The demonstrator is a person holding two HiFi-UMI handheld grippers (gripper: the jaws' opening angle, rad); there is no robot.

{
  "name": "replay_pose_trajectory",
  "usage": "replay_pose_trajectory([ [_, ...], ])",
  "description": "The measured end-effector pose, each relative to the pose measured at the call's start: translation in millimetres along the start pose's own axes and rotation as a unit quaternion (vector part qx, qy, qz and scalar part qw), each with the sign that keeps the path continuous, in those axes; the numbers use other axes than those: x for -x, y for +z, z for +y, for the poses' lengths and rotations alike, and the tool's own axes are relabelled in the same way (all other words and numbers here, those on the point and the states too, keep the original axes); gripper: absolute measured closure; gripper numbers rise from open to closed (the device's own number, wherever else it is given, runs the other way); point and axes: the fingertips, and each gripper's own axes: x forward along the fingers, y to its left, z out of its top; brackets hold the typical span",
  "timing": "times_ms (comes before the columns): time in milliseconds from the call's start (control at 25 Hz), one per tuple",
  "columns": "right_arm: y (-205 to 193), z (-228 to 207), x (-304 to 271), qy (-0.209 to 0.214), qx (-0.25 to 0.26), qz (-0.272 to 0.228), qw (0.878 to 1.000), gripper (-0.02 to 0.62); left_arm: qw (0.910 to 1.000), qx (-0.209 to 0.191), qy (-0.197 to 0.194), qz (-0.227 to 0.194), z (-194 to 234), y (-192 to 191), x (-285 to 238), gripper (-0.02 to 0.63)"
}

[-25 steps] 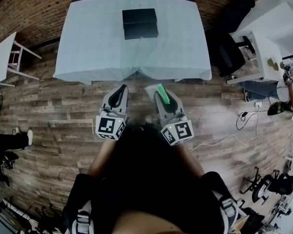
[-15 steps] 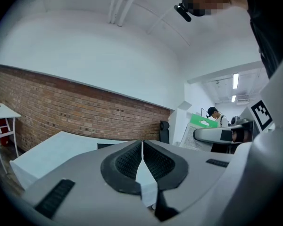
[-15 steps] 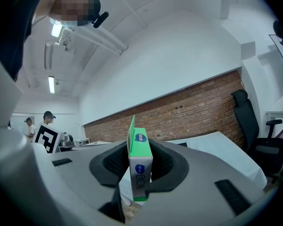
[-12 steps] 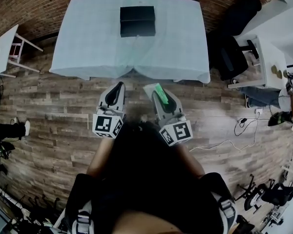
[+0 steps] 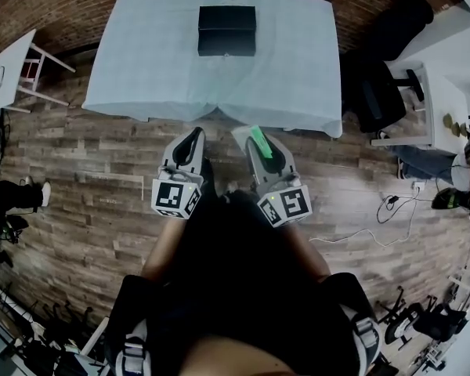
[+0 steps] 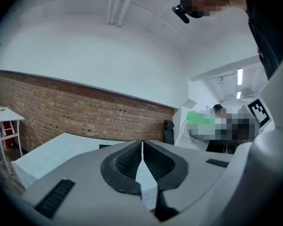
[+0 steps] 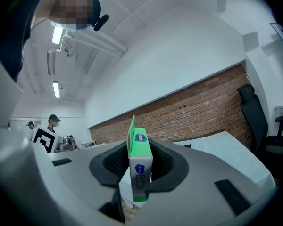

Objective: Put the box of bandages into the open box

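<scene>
my right hand-held gripper (image 5: 254,139) is clenched on the box of bandages (image 7: 139,171), its dark pads pressing the two broad sides. the box is green and white and stands upright on its narrow edge between the pads, with a thin green flap sticking up from its top, and its far end pokes out a little past the fingertips. just beside it on the left, my left hand-held gripper (image 5: 193,135) is clenched with nothing in it, its ribbed pads meeting in a thin line. both point the same way, roughly level, side by side over the wooden floor (image 5: 78,178), their tips just short of the tabletop's near edge. the tabletop (image 5: 149,69) lies straight ahead of both under a pale cloth that hangs over its edges. the open box (image 5: 227,30), black, sits well ahead of my grippers, toward the far side of the tabletop and about in line with the gap between them. a brick wall (image 7: 203,112) runs behind it. off to the right of my right gripper stands a black office chair (image 5: 376,92).
</scene>
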Motion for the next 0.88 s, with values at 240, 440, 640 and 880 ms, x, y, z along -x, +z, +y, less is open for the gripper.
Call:
replay_pose_trajectory([
  [240, -0.6, -10.8, -28.3, -0.008, 0.001, 0.003, 1.0, 0.492, 0.9999, 0.003, -0.014, 0.002, 16.5, -0.3, -28.1, 0.568],
  [440, 3.3, -22.9, -62.7, -0.014, 0.004, 0.003, 1.0, 0.492, 0.9998, 0.002, -0.021, 0.002, 40.6, 7.5, -59.5, 0.568],
  [640, 1.4, -29.2, -99.5, -0.02, 0.005, 0.01, 1.0, 0.492, 0.9996, 0.006, -0.026, 0.005, 70.2, 12.5, -82.5, 0.568],
  [880, 2.0, -39.0, -146.7, -0.032, 0.008, 0.02, 0.999, 0.492, 0.9992, 0.013, -0.037, 0.009, 107.5, 20.2, -116.7, 0.568],
])
